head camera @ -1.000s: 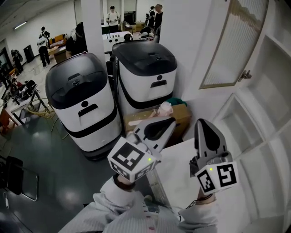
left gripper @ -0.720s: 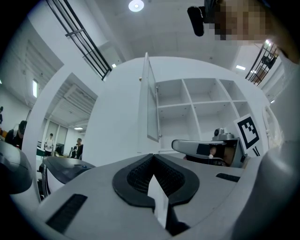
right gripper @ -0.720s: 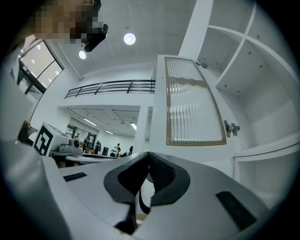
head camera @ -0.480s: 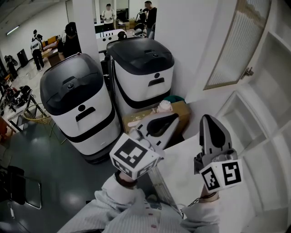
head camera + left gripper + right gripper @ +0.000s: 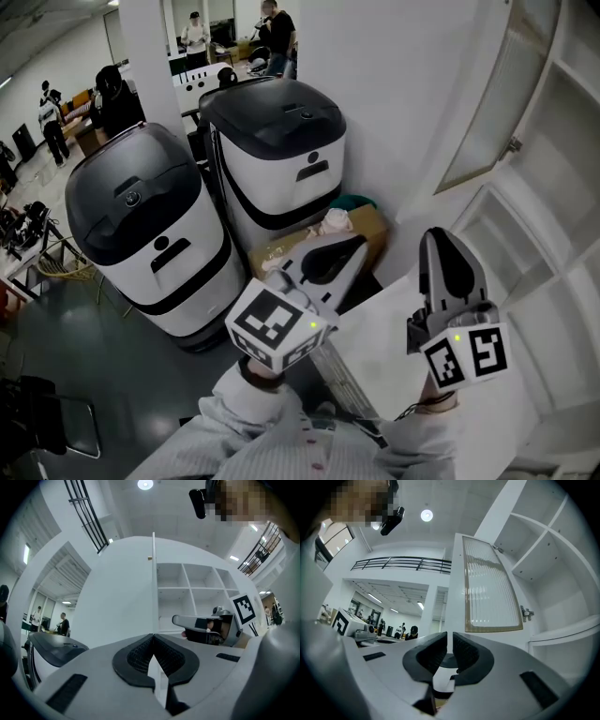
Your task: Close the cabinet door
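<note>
The cabinet door (image 5: 495, 98) stands open at the upper right, a white frame round a ribbed glass pane. In the right gripper view its pane (image 5: 490, 592) faces me, with a hinge (image 5: 527, 613) on its right edge; in the left gripper view the door (image 5: 153, 578) shows edge-on beside the open shelves (image 5: 187, 588). My left gripper (image 5: 359, 243) is shut and empty, low and left of the door. My right gripper (image 5: 438, 234) is shut and empty, below the door and apart from it. Neither touches the door.
Two white machines with dark lids (image 5: 272, 141) (image 5: 141, 225) stand on the floor at the left. A cardboard box (image 5: 361, 225) with stuff on it sits against the wall below the door. White cabinet compartments (image 5: 562, 197) fill the right. People (image 5: 277, 28) stand far back.
Both grippers have drifted a little rightward toward the cabinet, still shut. The head view has swung, so the door and machines sit further left and up in the picture.
</note>
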Available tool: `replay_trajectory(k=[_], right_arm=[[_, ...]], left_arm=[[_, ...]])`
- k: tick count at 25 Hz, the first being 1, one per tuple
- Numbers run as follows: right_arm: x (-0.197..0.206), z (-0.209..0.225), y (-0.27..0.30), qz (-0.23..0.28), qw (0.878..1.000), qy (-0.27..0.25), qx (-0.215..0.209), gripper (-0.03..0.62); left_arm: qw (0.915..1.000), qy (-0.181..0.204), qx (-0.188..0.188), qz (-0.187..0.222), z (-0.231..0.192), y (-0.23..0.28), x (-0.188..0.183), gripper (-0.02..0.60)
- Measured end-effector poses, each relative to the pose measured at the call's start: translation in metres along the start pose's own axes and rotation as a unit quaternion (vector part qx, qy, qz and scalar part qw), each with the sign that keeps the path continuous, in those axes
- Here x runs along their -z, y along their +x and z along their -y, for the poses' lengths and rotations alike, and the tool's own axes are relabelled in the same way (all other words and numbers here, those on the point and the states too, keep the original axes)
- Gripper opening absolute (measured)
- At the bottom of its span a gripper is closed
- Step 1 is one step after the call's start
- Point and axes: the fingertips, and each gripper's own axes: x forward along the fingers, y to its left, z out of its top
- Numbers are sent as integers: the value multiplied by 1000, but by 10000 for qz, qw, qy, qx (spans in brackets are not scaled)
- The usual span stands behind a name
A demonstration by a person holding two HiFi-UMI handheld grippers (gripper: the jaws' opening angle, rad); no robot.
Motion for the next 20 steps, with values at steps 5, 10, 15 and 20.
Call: replay_trajectory(k=[5,10,15,20], right_arm=[[-3,-6,15,61,9996,-62,275,15],[-7,-11,27,60,9984,-155,543,113],[-15,-11,36,107,9939,-387,1024,159],[-21,-6,49,184,9879,-546,1440,208]], left_arm=[[9997,-22,215,-69,-16,-6,6,11],[9989,-41,450,-83,-32,-14,7,11],[9976,-90,687,-98,-43,-20,12,11],[9966,-102,808,-111,-53,-28,17,11]])
